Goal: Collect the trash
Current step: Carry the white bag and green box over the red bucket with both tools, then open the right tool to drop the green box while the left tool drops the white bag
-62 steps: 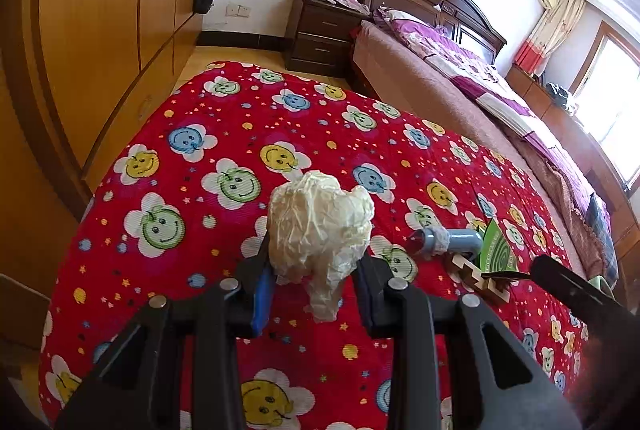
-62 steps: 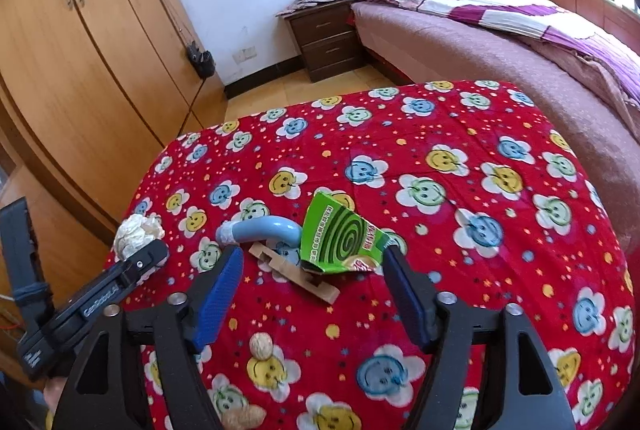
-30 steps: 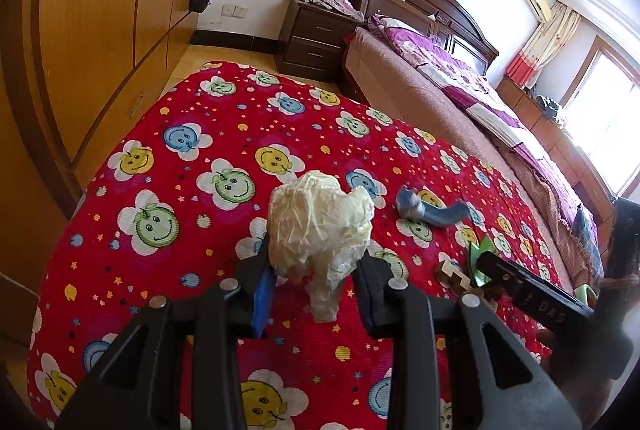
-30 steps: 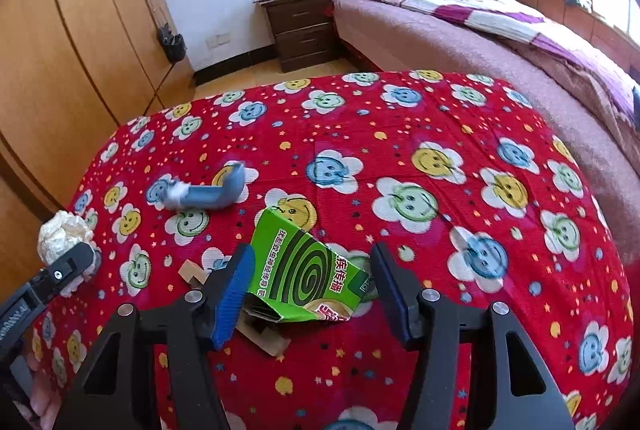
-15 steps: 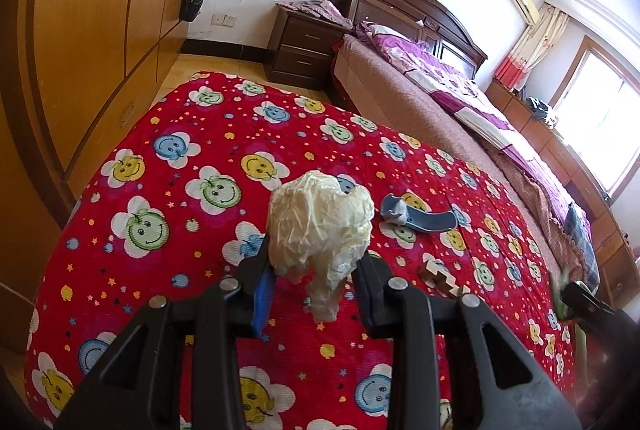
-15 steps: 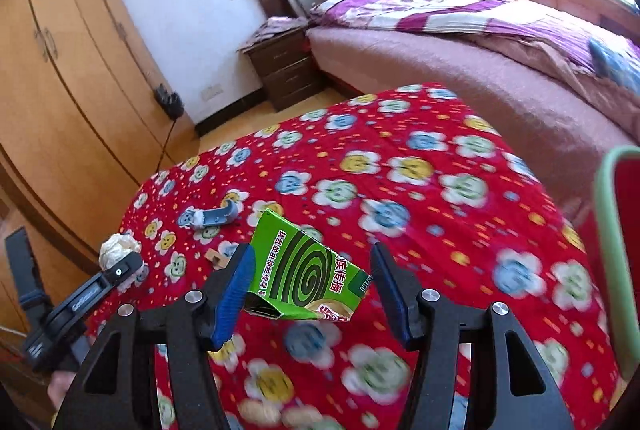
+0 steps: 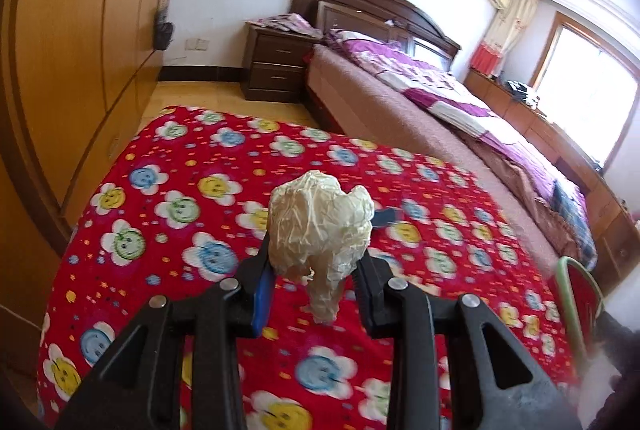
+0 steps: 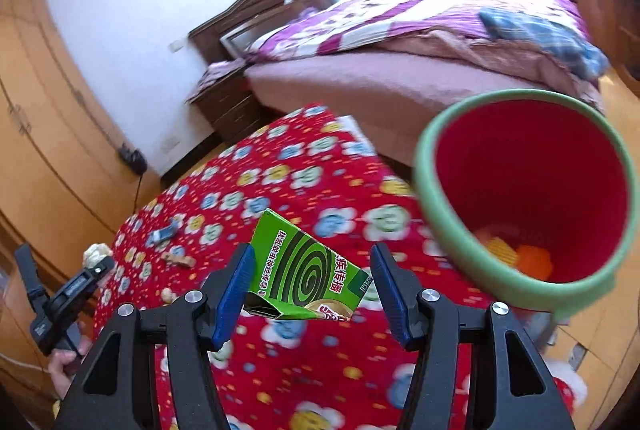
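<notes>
step: carrying trash to bin | right claw [image 8: 310,290] gripping green box [image 8: 304,276], lower centre, bin [image 8: 524,198] at right | left claw [image 7: 316,284] gripping paper wad [image 7: 320,230], frame centre | next: positioning box over bin mouth, releasing

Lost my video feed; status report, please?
Left tool shut on crumpled white paper ball. Right tool shut on green cardboard box. Red, green-rimmed bin close right, path clear.
</notes>
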The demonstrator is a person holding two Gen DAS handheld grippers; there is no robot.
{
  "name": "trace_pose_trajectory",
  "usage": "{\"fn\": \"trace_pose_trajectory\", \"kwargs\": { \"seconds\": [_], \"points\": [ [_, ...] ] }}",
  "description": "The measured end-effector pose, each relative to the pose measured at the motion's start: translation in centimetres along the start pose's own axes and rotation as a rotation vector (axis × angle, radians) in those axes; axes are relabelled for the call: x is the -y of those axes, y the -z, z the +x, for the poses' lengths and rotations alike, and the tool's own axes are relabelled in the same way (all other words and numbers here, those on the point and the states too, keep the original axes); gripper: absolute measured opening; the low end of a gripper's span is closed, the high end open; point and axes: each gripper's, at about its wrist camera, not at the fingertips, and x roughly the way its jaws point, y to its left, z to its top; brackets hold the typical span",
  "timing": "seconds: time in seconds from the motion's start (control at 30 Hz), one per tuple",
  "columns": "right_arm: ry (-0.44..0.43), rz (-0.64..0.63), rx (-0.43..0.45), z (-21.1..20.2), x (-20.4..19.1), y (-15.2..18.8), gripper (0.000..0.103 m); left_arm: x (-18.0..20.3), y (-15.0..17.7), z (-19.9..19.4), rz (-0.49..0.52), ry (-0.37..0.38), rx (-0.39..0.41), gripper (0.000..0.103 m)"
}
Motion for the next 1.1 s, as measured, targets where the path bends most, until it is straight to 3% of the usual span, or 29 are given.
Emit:
{"fn": "trace_pose_trajectory", "kwargs": {
  "seconds": [0.33,0.63,0.83,1.1],
  "points": [
    [0.041,0.108,0.074,-3.1,6.0,-0.2,0.061,8.0,1.8,-2.0,0.085,0.155,-0.053,0.035],
    [0.139,0.144,0.159,-5.7,11.2,-1.0,0.061,17.3,3.8,-1.8,0.202,0.302,-0.129,0.035],
    [0.149,0.185,0.200,-6.7,14.3,-1.2,0.061,23.5,5.2,-1.9,0.285,0.391,-0.165,0.035],
    [0.145,0.198,0.234,-7.4,16.8,-1.8,0.061,31.1,7.8,0.1,0.412,0.457,-0.229,0.035]
  ]
}}
